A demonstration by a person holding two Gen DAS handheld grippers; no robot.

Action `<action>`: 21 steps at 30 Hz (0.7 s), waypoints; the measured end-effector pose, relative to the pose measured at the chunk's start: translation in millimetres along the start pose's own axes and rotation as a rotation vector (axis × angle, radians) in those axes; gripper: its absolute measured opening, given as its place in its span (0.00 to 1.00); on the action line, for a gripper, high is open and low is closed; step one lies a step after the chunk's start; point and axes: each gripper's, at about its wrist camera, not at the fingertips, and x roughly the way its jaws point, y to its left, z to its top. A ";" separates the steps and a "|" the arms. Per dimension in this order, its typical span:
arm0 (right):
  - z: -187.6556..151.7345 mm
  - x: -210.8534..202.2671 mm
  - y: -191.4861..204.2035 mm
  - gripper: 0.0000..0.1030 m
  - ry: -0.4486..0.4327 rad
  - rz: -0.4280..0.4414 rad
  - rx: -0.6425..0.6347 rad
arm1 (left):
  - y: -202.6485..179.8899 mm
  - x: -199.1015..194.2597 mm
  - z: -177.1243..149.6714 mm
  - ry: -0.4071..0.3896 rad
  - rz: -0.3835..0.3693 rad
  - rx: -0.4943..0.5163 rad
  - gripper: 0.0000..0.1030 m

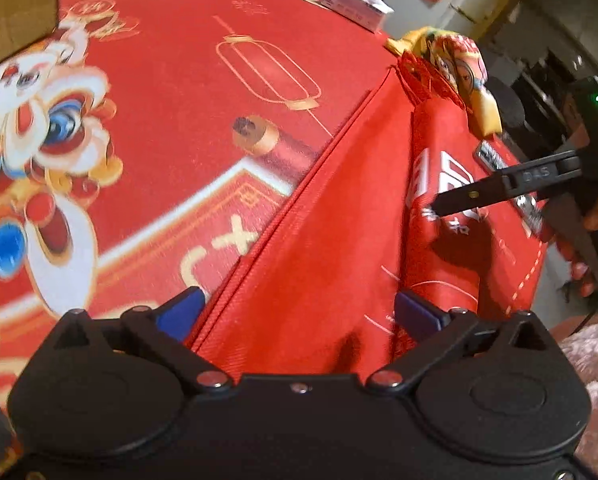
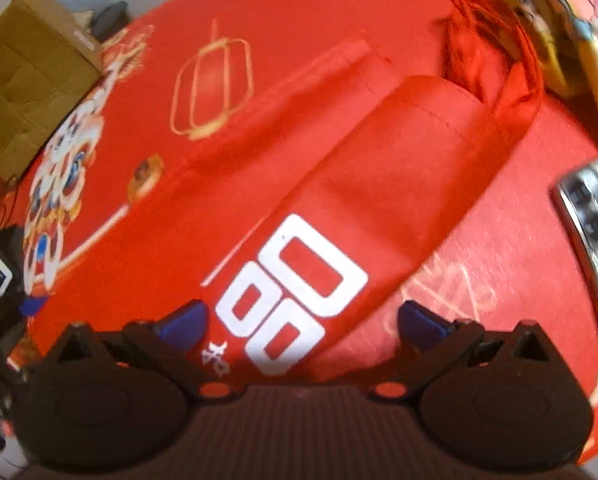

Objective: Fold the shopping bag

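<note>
red shopping bag (image 1: pixel 319 248) long axis runs away from both | left gripper (image 1: pixel 299 312) nearer, jaws spread astride it | right gripper (image 2: pixel 303 320) jaws spread over logo end

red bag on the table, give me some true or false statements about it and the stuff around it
1. The bag is red with white print. True.
2. It lies on a plain blue tablecloth. False: the tablecloth is red with a lion-dance figure and a lantern.
3. The left hand-held gripper is open, its fingers either side of the bag. True.
4. The tissue box sits on the bag. False: it is at the table's far edge, apart from the bag.
5. A cardboard box stands at the table's edge. True.
</note>
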 end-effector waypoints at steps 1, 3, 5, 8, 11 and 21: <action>3.2 1.8 4.3 0.99 -0.002 -0.003 -0.014 | 1.4 -1.7 -1.9 -0.017 -0.005 -0.031 0.99; 14.8 8.6 17.5 0.99 -0.003 -0.003 -0.067 | 4.5 -3.9 -3.5 -0.044 -0.006 -0.089 1.00; 30.3 18.2 31.6 0.99 -0.010 -0.004 -0.133 | 5.9 -4.5 -4.6 -0.067 0.021 -0.136 1.00; 62.7 38.8 56.7 0.99 -0.087 0.036 -0.264 | 3.8 -3.4 -3.7 -0.108 0.065 -0.161 1.00; 95.8 50.4 87.3 0.99 -0.242 0.043 -0.402 | -3.3 -3.6 1.9 -0.155 0.103 -0.162 1.00; 112.5 -49.9 115.7 0.99 -0.513 0.068 -0.529 | -33.4 -3.6 5.3 -0.288 0.030 -0.064 1.00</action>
